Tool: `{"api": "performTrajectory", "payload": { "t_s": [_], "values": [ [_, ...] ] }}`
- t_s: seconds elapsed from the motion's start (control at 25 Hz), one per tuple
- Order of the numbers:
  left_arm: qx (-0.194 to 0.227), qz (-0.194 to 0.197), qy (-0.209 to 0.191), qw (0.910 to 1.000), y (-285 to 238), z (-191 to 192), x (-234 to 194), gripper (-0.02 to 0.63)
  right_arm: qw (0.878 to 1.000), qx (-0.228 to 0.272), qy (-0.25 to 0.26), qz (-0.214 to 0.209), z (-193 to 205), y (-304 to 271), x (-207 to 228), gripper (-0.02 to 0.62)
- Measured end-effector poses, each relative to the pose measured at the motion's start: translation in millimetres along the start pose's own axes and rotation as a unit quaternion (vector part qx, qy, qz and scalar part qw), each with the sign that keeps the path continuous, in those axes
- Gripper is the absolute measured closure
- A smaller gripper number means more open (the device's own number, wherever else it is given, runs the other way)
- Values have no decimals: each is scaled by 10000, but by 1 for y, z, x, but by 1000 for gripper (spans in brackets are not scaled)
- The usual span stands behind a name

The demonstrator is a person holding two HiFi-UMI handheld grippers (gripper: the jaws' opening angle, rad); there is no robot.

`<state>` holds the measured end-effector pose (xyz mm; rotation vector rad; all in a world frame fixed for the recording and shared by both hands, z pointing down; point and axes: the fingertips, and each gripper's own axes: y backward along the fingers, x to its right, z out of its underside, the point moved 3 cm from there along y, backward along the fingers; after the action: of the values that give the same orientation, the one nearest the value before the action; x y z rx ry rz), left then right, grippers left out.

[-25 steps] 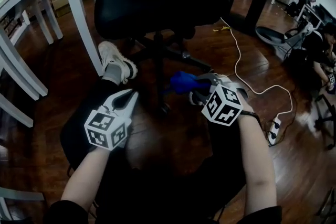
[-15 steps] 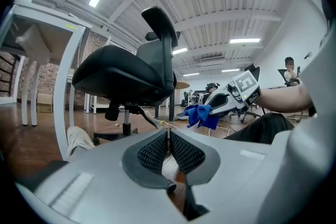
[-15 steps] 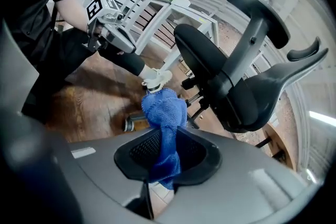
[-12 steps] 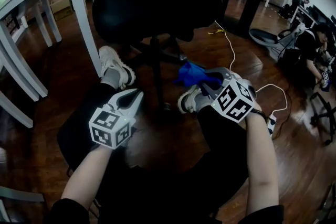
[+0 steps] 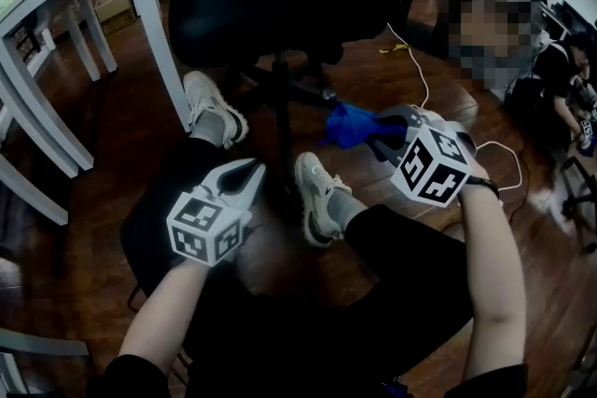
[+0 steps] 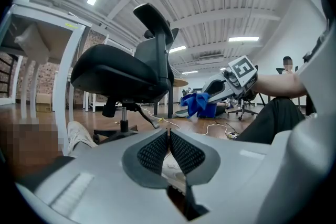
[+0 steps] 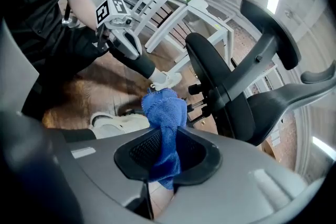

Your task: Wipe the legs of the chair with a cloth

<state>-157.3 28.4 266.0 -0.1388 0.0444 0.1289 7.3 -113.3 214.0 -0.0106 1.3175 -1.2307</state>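
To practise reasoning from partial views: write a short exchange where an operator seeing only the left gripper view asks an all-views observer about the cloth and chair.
Operator: Is the right gripper actually clamping the blue cloth?
Observer: Yes. Its own view shows the cloth pinched between the jaws, with a bunch sticking out past the tips.
Operator: Where is the cloth relative to the chair's base?
Observer: In the head view it is just right of a base leg; whether they touch can't be judged.

No text or label is legible.
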Motion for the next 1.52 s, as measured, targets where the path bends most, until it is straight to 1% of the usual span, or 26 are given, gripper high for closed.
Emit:
{"api": "performTrajectory", "payload": {
  "t_s": [0.16,0.24,0.44,0.52,0.68,0.8,0.92,1.04,1.08,1.12,1.16,1.2,1.24,1.28,1.32,1.36,1.4,1.44,1.48,1.52],
  "values": [
    [8,28,87,10000,-1,0,2,594,9976,-327,438,-422,11,3,-14,506],
    [-10,73,89,9999,0,0,3,594,9957,-474,513,-616,17,0,-23,505],
    [33,79,-103,9999,14,-6,1,594,9936,-618,239,-918,25,-13,-42,505],
    [38,39,-91,9999,16,-8,-5,594,9929,-703,154,-947,31,-18,-40,505],
    [-87,-8,-53,9999,11,-2,-12,594,9936,-776,-245,-789,47,-37,-25,505],
    [-195,-2,-43,9998,-2,0,-17,594,9944,-779,-583,-400,60,-63,-11,505],
    [-274,10,-11,9996,-22,1,-22,594,9947,-604,-837,5,73,-90,8,506],
    [-300,-9,-95,9995,-47,3,-25,594,9927,-604,-1019,212,96,-112,30,506],
    [-325,-24,-176,9993,-55,3,-26,594,9907,-638,-1179,243,105,-119,37,506],
    [-372,-27,-282,9989,-63,3,-27,594,9860,-621,-1525,276,112,-128,44,506],
    [-442,-9,-387,9983,-71,4,-27,594,9759,-512,-2098,310,117,-137,52,506],
    [-524,32,-461,9976,-77,4,-27,594,9574,-301,-2852,330,122,-148,60,506],
    [-602,82,-486,9970,-83,4,-26,594,9298,-6,-3669,304,125,-159,67,506],
    [-664,126,-474,9966,-89,5,-25,594,8960,335,-4423,210,128,-172,73,506],
    [-715,155,-452,9963,-95,6,-24,594,8617,669,-5030,58,129,-184,77,506],
    [-763,169,-445,9959,-100,7,-22,594,8326,942,-5457,-109,130,-197,78,507],
    [-820,165,-455,9955,-105,8,-21,594,8125,1123,-5716,-244,131,-209,78,506],
    [-887,148,-478,9948,-110,10,-21,594,8018,1217,-5841,-334,131,-221,77,508],
    [-964,126,-520,9939,-115,12,-23,594,7979,1249,-5884,-384,132,-233,75,507],
    [-1049,108,-586,9927,-119,14,-25,594,7966,1256,-5898,-410,133,-245,74,507]
  ]
}}
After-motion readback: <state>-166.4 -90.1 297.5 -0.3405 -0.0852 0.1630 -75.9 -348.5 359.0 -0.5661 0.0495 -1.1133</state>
